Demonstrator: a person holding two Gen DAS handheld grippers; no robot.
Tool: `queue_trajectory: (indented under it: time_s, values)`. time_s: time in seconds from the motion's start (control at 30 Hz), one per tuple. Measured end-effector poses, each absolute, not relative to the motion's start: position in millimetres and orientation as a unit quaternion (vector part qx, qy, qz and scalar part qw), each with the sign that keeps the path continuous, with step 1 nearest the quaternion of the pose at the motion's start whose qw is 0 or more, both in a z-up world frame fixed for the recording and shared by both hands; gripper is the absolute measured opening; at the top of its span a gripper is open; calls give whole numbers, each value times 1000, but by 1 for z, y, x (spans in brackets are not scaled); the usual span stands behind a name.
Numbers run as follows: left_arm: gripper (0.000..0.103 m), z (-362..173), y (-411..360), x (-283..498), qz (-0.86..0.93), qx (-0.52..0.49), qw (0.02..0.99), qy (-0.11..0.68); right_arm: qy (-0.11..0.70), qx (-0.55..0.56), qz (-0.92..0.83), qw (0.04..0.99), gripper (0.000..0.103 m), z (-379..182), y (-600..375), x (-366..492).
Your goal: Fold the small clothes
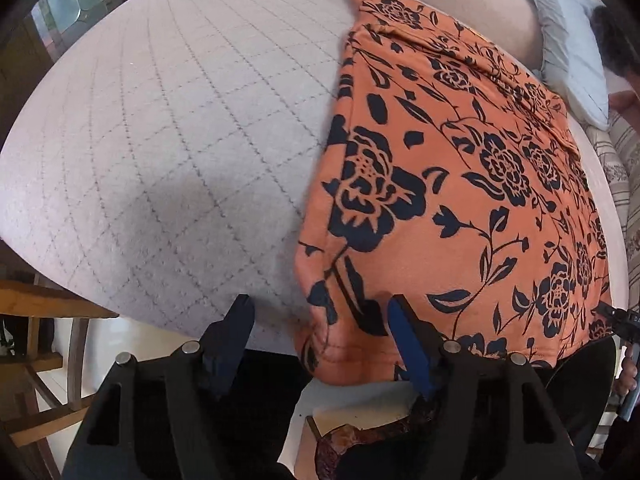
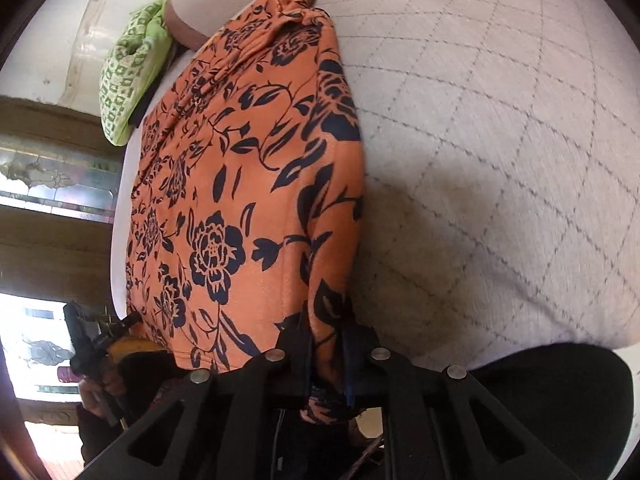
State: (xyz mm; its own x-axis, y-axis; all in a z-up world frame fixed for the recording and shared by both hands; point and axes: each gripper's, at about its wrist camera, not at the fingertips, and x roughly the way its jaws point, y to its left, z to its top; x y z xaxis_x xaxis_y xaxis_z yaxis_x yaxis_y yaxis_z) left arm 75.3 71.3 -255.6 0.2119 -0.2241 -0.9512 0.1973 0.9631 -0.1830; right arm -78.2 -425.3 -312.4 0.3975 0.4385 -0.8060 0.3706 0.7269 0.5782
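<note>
Nearest, the right gripper (image 2: 326,344) has its jaws clamped on the near hem of the orange, black-flowered knit garment (image 2: 240,184), ready to lift. Left gripper (image 1: 320,320), jaws apart, straddles the hem's 7 o'clock corner on the grey quilted bed (image 1: 160,140).

No legible text anywhere.

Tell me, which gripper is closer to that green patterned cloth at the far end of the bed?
Left, I'd judge: the green cloth lies beyond the garment's left side, where the left gripper sits; the right gripper clamps the opposite edge.
</note>
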Motion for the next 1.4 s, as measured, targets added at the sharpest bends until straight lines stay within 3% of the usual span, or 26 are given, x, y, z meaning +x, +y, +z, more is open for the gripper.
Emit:
queue_trajectory:
  time_s: [0.03, 0.1, 0.13, 0.5, 0.83, 1.17, 1.4]
  values:
    - [52, -255, 69, 75, -137, -6, 781, 609, 547, 365, 23, 753, 15, -312, -423, -78]
    - [10, -251, 62, 74, -153, 2, 785, 601, 544, 341, 31, 766, 16, -309, -416, -77]
    - [8, -250, 60, 75, -163, -6, 782, 601, 544, 326, 29, 773, 11, -306, -412, -77]
    - [7, -190, 59, 121, -254, -107, 789, 549, 446, 406, 83, 793, 7, -240, -441, -60]
    - [7, -135, 31, 275, -256, -171, 812, 496, 371, 441, 42, 816, 7, -195, -511, 48]
    - [8, -175, -30, 445, -205, -171, 808, 525, 346, 470, -13, 812, 7, -213, -571, 228]
    - [10, -236, -38, 486, -173, -195, 792, 551, 375, 556, -49, 740, 11, -295, -602, 295]
